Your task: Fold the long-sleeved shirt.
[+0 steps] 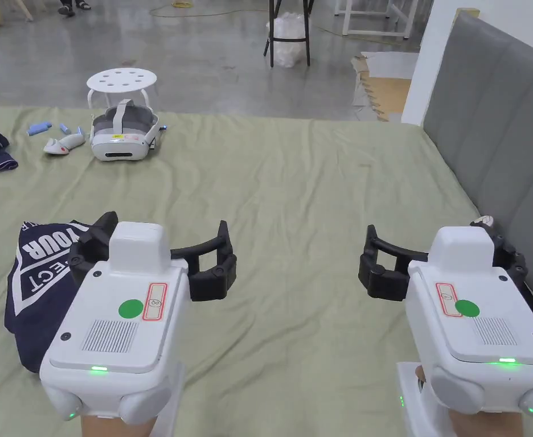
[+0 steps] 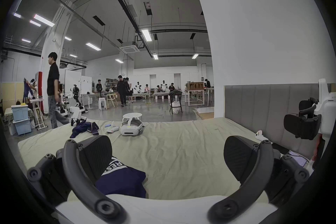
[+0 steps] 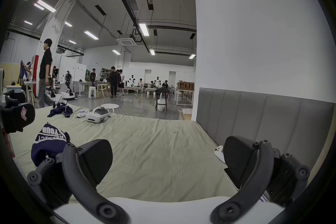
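So the navy shirt (image 1: 37,284) sits bunched in a heap on the green sheet (image 1: 305,188), off to the person's left. The left gripper (image 1: 163,250) hangs right above its near edge, jaws spread wide and gripping nothing. The right gripper (image 1: 430,250) is gaping and empty too, well apart over bare sheet near the grey headboard (image 1: 499,125). Left one's clearly closer for a first grab.

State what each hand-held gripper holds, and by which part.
Nothing. The left hand-held gripper and right hand-held gripper are open, above the bed sheet.
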`<action>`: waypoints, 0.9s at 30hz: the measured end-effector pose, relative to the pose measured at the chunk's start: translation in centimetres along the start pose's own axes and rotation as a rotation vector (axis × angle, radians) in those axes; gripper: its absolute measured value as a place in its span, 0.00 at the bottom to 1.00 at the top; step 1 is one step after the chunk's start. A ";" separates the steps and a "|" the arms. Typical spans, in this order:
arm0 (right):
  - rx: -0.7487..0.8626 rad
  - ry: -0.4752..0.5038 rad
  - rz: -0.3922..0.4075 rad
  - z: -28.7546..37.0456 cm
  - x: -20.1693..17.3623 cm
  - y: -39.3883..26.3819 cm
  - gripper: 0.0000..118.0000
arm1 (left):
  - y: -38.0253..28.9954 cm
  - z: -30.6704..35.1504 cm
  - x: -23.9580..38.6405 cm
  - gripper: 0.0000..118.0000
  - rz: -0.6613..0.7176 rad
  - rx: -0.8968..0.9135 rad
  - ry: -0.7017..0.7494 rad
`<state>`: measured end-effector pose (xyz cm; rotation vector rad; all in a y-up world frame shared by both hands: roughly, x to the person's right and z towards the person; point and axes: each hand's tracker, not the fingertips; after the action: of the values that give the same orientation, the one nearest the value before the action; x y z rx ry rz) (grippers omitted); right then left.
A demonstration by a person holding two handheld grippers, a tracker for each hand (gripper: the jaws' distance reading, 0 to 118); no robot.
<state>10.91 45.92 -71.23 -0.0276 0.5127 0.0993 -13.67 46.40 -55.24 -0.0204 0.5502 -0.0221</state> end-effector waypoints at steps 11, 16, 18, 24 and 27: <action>0.011 -0.017 0.008 -0.1 0.2 0.3 1.00 | 0.3 -0.3 0.6 0.94 -0.003 0.006 -0.015; 0.016 -0.012 -0.008 0.0 0.3 0.5 1.00 | 0.4 -0.3 0.7 0.94 -0.006 0.006 -0.023; 0.014 -0.010 -0.003 0.0 0.3 0.5 1.00 | 0.4 -0.3 0.7 0.94 -0.006 0.005 -0.025; 0.009 -0.010 -0.010 0.0 0.4 0.6 1.00 | 0.4 -0.3 0.6 0.94 -0.001 0.008 -0.021; 0.010 -0.011 -0.010 0.1 0.4 0.6 1.00 | 0.4 -0.3 0.6 0.94 -0.003 0.012 -0.019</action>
<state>11.20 46.59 -71.34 -0.0197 0.5024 0.0872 -13.33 46.82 -55.81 -0.0097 0.5314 -0.0282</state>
